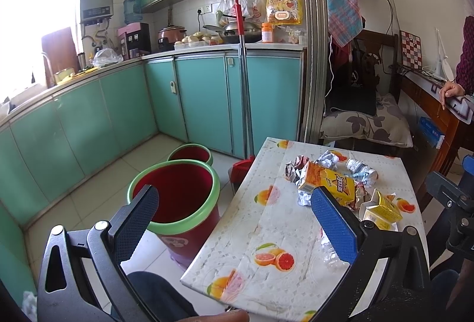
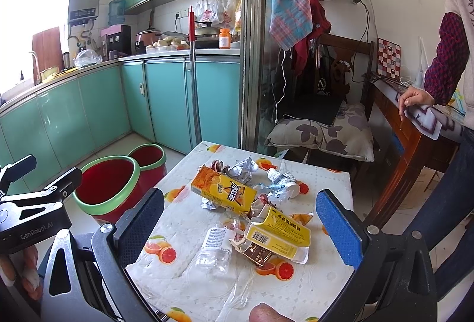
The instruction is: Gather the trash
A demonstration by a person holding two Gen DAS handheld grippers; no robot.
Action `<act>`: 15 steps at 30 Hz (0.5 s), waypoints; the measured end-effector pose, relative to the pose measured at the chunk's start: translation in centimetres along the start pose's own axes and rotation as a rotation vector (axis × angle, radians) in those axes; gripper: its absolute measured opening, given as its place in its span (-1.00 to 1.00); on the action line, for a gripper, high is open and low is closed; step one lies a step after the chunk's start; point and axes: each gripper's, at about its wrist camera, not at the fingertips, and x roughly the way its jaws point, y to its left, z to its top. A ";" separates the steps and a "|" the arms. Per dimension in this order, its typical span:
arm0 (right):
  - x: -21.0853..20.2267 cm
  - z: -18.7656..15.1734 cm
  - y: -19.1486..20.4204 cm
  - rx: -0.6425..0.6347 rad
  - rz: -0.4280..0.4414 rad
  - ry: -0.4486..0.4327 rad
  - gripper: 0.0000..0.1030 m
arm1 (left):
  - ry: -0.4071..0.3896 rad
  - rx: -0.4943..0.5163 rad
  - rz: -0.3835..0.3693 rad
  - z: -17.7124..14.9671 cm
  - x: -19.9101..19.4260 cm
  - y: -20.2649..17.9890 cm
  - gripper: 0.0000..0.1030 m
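Trash (image 1: 340,185) is seen heaped on the fruit-patterned worktop (image 1: 266,233) from the left wrist, the left gripper (image 1: 234,221) spread wide and empty beside a red bin (image 1: 177,203). From the right wrist, the right gripper (image 2: 240,221) is held spread and empty over a yellow carton (image 2: 225,191) and a crushed bottle (image 2: 213,251).

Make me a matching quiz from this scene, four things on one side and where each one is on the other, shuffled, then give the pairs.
Things:
1. nearer red bin
2. long yellow snack box
3. crushed clear bottle
4. orange jar

Places:
A. kitchen counter
B. floor, left of the table
C. table, nearest the camera
D. table, middle of the pile

Pairs: 1-B, 2-D, 3-C, 4-A
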 end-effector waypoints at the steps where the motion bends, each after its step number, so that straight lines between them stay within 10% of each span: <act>1: 0.0 0.0 0.0 0.001 0.001 0.000 1.00 | -0.001 0.001 0.000 0.0 0.0 0.0 1.00; 15: 0.4 -0.1 -0.2 0.005 -0.003 0.014 1.00 | 0.017 0.004 -0.007 -0.1 0.6 -0.1 1.00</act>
